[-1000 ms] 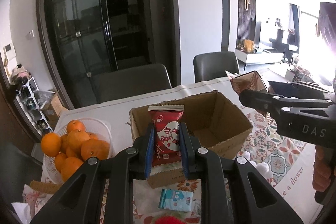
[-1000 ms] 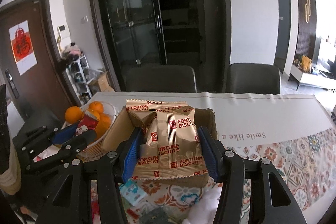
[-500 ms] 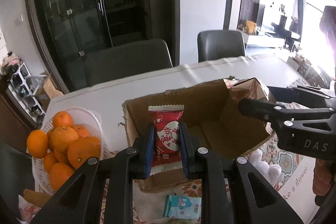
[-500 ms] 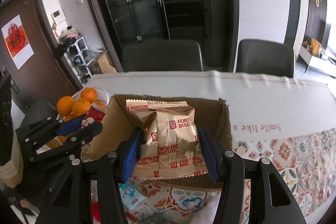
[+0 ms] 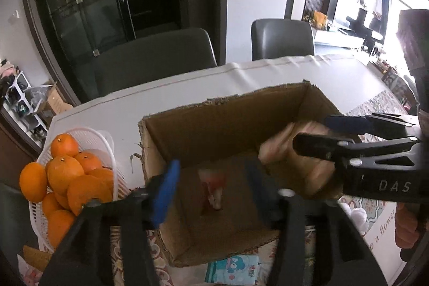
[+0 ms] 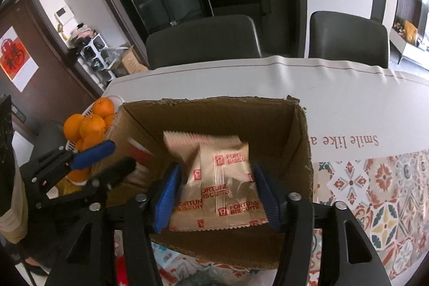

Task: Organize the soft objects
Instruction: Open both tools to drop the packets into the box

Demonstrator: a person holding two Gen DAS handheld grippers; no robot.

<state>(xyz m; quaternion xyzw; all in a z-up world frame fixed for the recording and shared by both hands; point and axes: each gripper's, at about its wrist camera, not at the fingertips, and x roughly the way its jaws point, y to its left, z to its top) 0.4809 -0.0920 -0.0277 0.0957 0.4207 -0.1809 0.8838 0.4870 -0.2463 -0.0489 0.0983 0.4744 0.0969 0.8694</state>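
2 chairs [image 6: 203,39] behind tbl [image 6: 335,103]

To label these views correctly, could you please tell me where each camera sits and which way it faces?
Left wrist: on the left gripper, looking steeply down into the box, where a blurred red packet is falling free; jaws opening; right gripper and a hand show.
Right wrist: on the right gripper, looking down into the box; jaws opening around the biscuits; left gripper shows.
Both share box, oranges, chairs.
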